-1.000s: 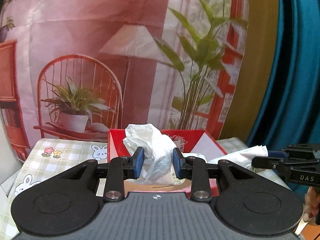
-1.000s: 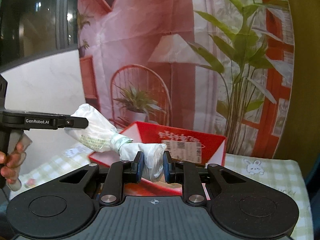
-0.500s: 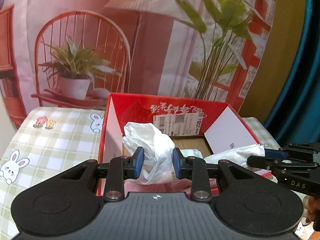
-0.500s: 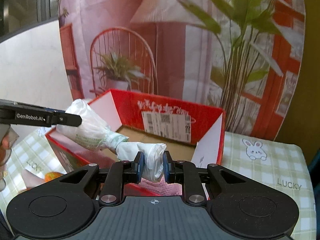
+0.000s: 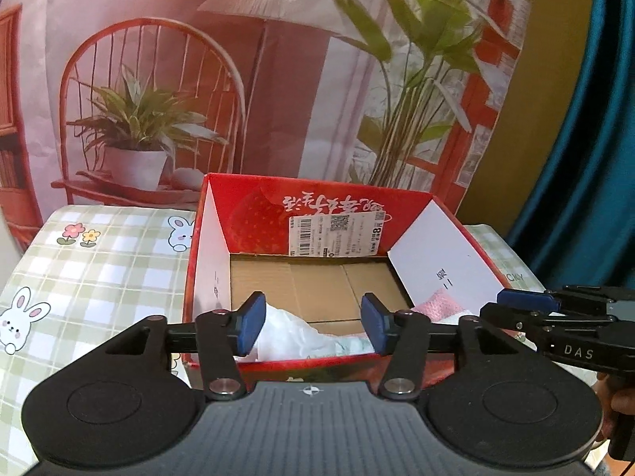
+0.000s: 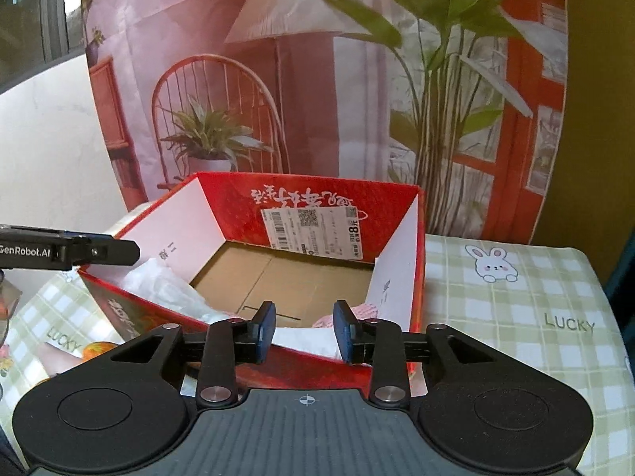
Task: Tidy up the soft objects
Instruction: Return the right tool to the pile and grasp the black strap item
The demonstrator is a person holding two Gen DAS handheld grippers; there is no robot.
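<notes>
1. White plastic bag [image 5: 295, 335], crumpled, lies inside the red box [image 5: 216, 246] along its near wall, on the cardboard floor; also seen at [image 6: 166, 289] from the right wrist cam.
2. Pink soft item [image 5: 436, 305] sits in the box's near right corner, beside the bag.
3. Left gripper [image 5: 313, 323]: jaws have just been opening, now spread w/ pads clear of the bag, which lies below and between them. Not gripping.
4. Right gripper [image 6: 304, 331]: jaws have just been opening too, a gap on each side of the bag end under them. Not gripping.
5. Box stands on a green check tablecloth [image 6: 516, 309] w/ bunny prints and "LUCKY".
6. Behind: printed backdrop [image 5: 278, 79] w/ chair, lamp, plants; teal curtain [image 5: 587, 158] at right.
</notes>
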